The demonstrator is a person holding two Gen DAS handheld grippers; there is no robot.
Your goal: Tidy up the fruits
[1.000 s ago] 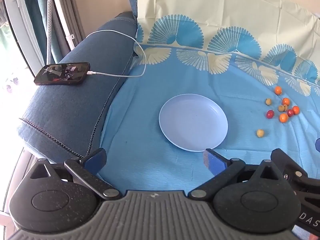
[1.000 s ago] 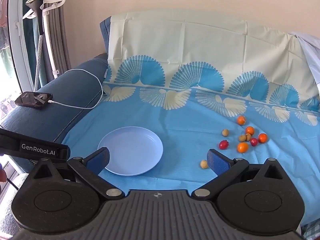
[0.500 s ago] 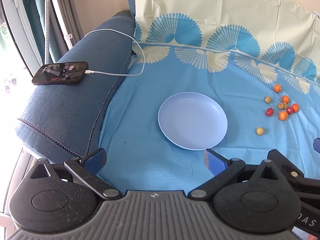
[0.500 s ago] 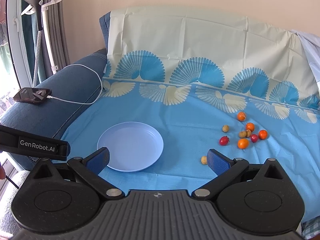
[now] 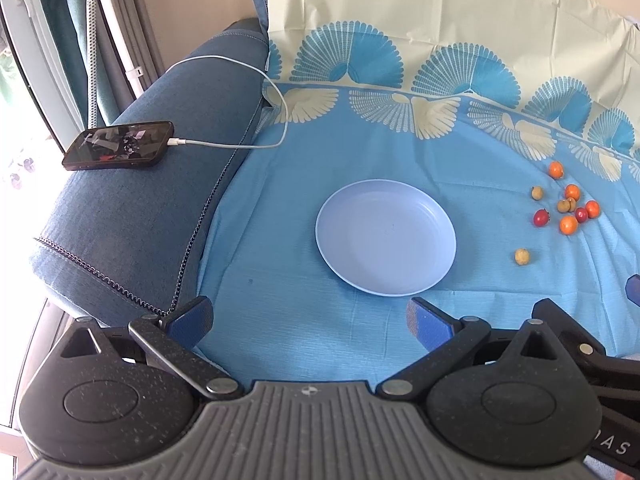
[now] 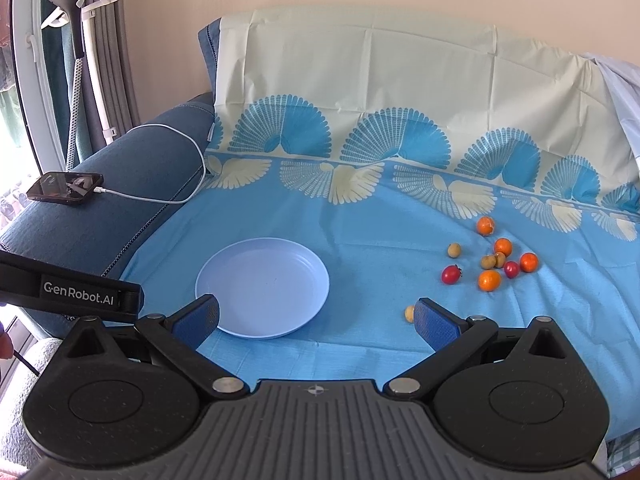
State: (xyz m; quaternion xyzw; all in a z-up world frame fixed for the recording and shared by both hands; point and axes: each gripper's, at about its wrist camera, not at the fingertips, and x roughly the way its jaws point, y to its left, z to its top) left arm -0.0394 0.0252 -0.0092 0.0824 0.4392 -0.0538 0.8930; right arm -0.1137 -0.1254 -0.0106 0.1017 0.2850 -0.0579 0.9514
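Note:
A pale blue plate [image 5: 386, 238] [image 6: 262, 288] lies empty on the blue cloth over the sofa seat. To its right is a cluster of small fruits [image 5: 566, 206] [image 6: 494, 260]: orange ones, red ones and tan ones. One tan fruit [image 5: 521, 257] [image 6: 409, 313] lies apart, nearer the plate. My left gripper [image 5: 308, 320] is open and empty, near the plate's front edge. My right gripper [image 6: 316, 318] is open and empty, over the plate's front right rim; its right fingertip sits beside the lone tan fruit.
A phone [image 5: 120, 145] [image 6: 66, 187] on a white charging cable [image 5: 256, 128] lies on the blue armrest at the left. The patterned cloth [image 6: 400, 92] runs up the sofa back. A garment steamer [image 6: 76, 20] stands by the curtain at far left.
Both grippers have pulled back and risen slightly; the plate and fruits sit a little higher in both views. Nothing on the cloth has moved.

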